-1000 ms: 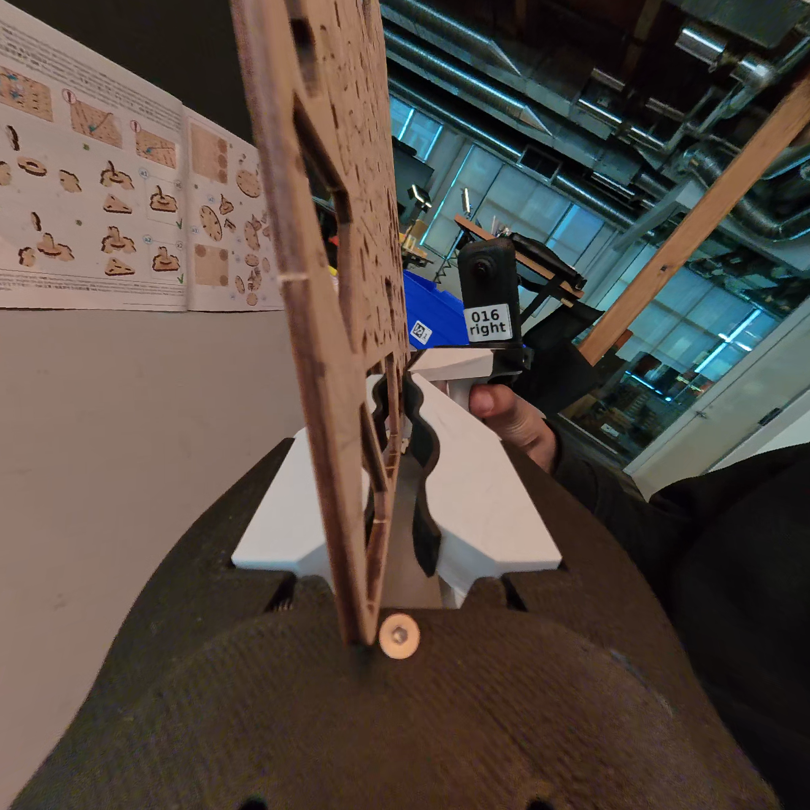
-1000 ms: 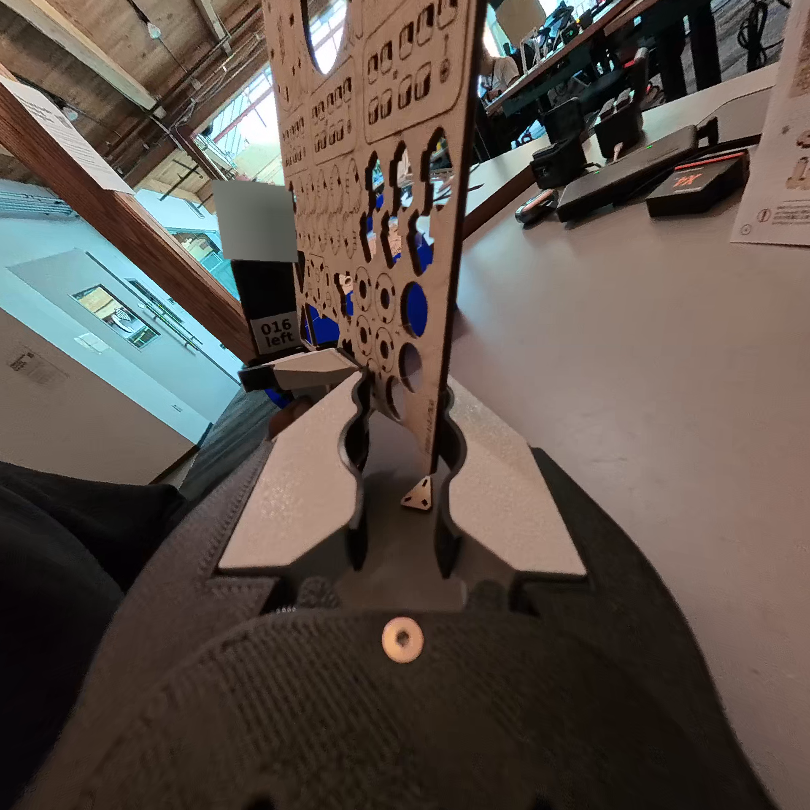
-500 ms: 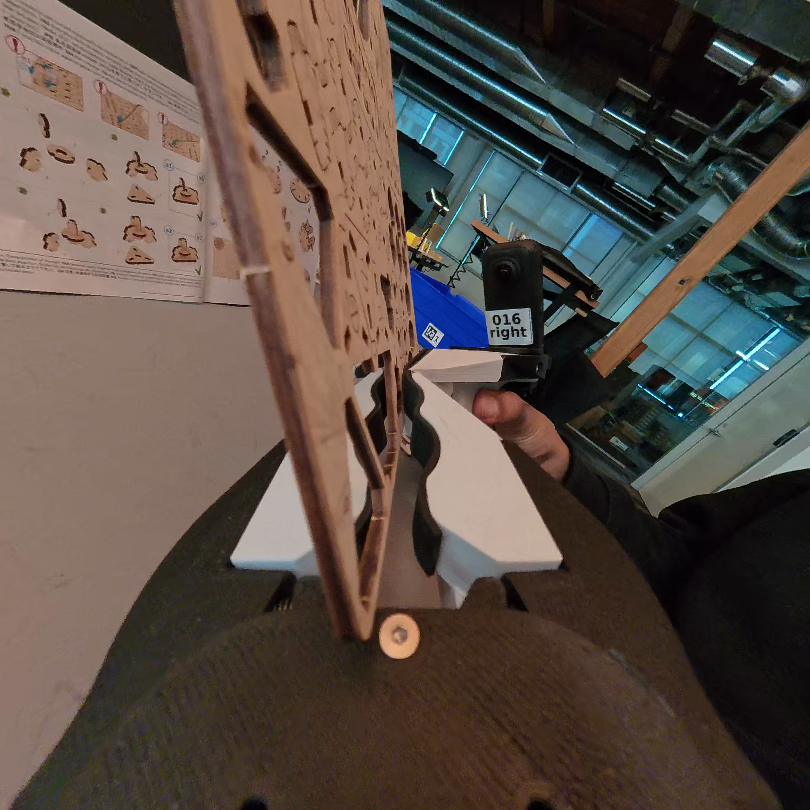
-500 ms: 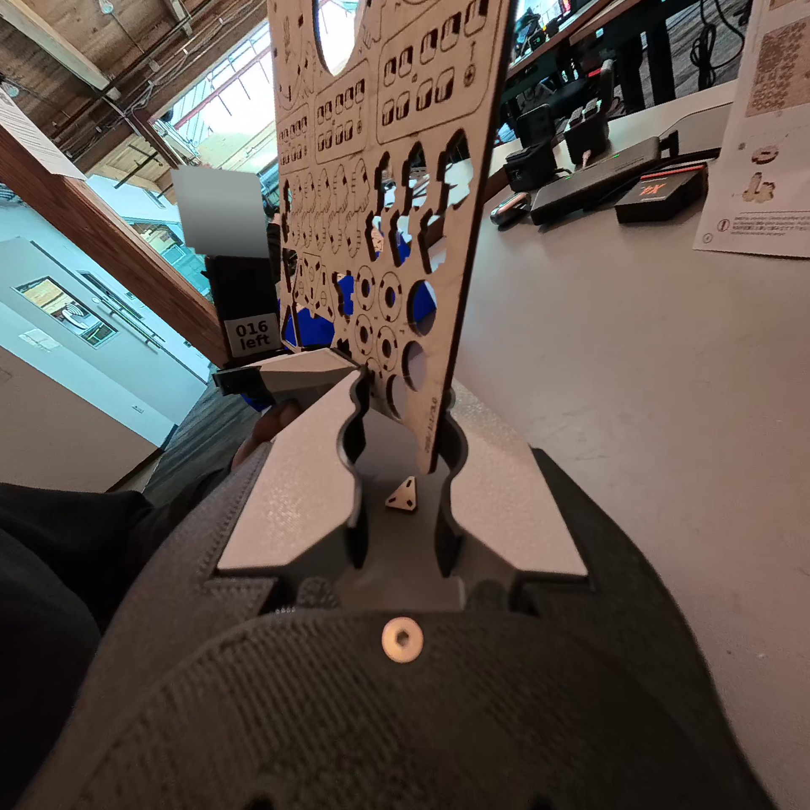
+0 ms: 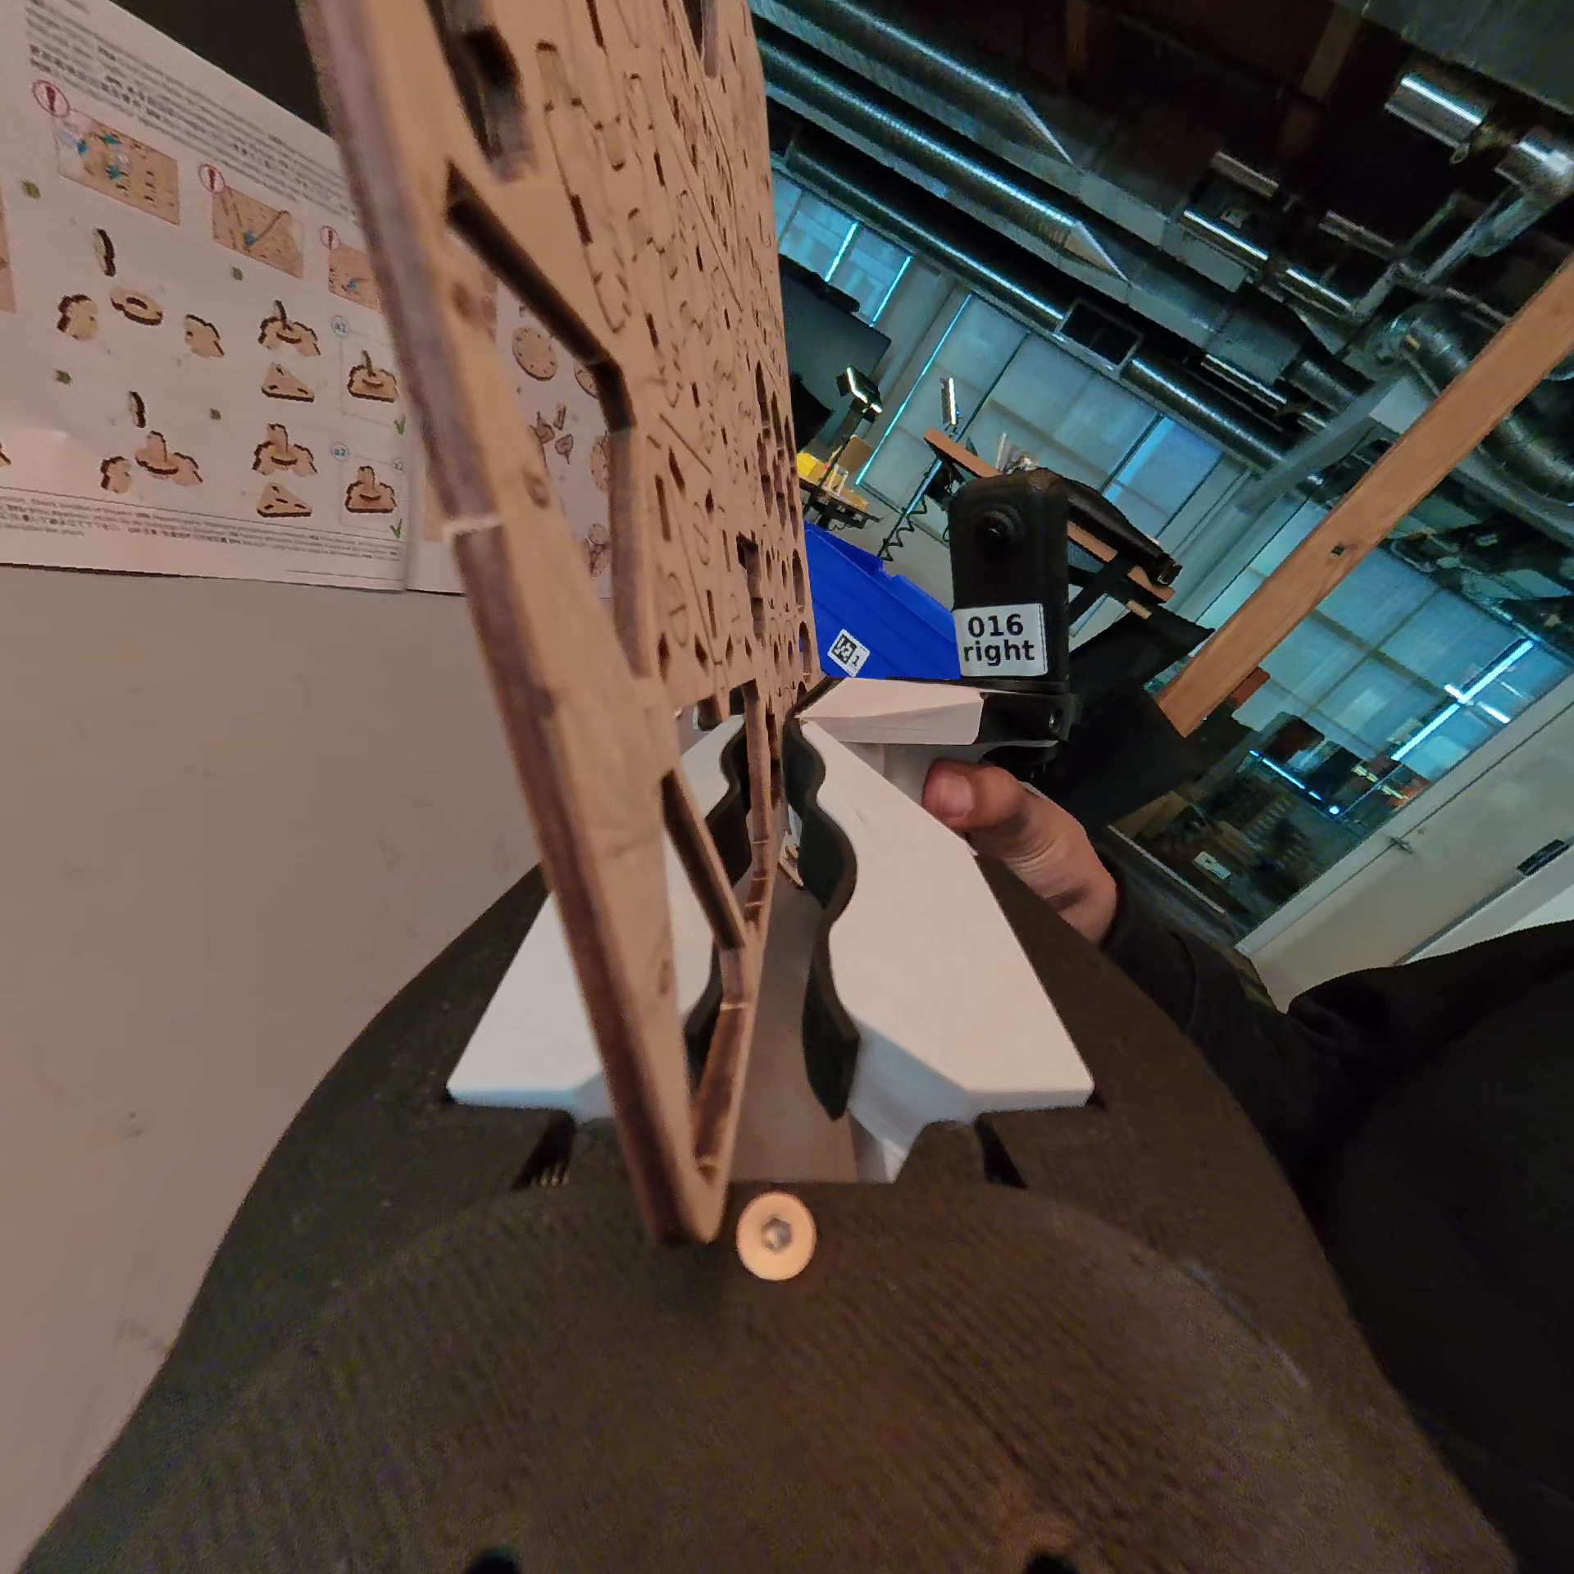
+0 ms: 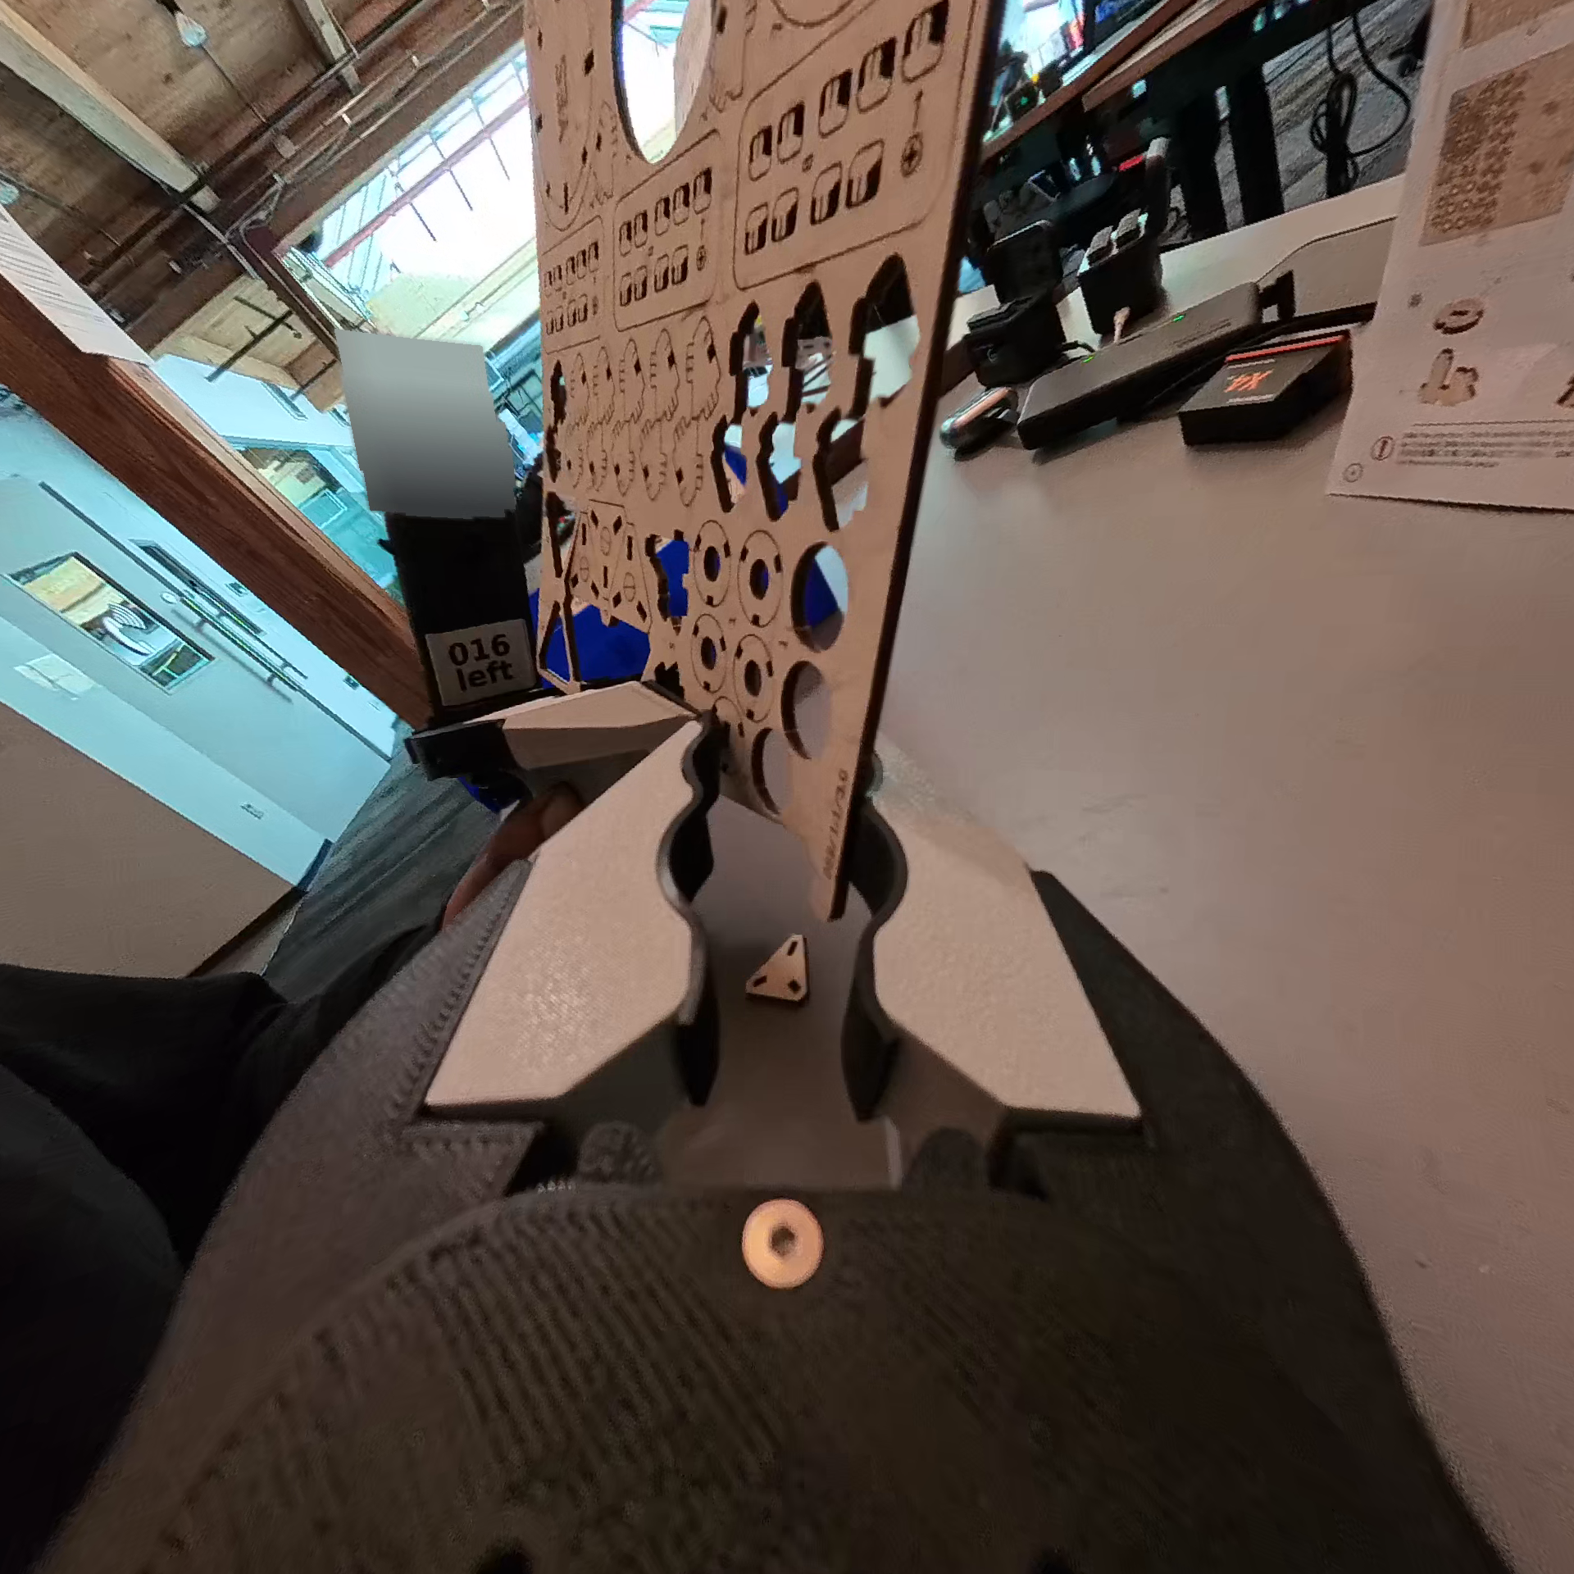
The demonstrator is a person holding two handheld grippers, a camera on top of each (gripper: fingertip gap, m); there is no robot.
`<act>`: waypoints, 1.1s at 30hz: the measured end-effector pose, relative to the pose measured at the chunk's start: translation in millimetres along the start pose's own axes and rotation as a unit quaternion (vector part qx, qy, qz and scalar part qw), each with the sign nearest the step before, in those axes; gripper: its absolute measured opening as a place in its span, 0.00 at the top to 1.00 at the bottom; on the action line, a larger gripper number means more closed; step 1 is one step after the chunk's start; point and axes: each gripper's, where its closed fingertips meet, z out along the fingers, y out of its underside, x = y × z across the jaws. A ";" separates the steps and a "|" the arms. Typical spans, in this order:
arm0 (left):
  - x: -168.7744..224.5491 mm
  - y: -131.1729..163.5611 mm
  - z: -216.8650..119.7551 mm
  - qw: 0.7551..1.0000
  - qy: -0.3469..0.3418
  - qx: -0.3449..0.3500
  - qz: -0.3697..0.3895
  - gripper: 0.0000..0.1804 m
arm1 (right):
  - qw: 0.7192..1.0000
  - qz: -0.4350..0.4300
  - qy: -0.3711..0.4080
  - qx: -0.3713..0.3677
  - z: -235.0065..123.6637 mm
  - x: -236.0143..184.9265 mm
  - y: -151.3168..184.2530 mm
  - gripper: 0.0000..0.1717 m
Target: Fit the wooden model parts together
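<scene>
Tilted further, wooden sheet (image 5: 545,528) stays clamped in left gripper (image 5: 766,758); right gripper (image 6: 788,818) open.

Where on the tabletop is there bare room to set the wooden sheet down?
Bare grey table runs between the right tool and the black devices; more lies below the instruction booklet. It is crowded around the devices and the instruction sheet.
</scene>
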 end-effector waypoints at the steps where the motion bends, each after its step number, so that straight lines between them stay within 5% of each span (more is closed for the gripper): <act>1: -0.2 0.1 -0.1 1.000 0.001 0.000 -0.003 0.99 | 1.000 0.001 -0.001 0.000 0.0 0.1 0.2 0.84; 16: 7.0 -6.4 -1.7 0.999 0.043 0.022 -0.025 0.99 | 0.999 -0.014 -0.020 0.031 -0.7 -6.7 -8.0 0.84; 33: 5.8 -6.3 -2.4 0.996 -0.042 0.013 0.079 0.98 | 0.999 -0.001 -0.008 0.035 -3.0 -1.5 -6.0 0.83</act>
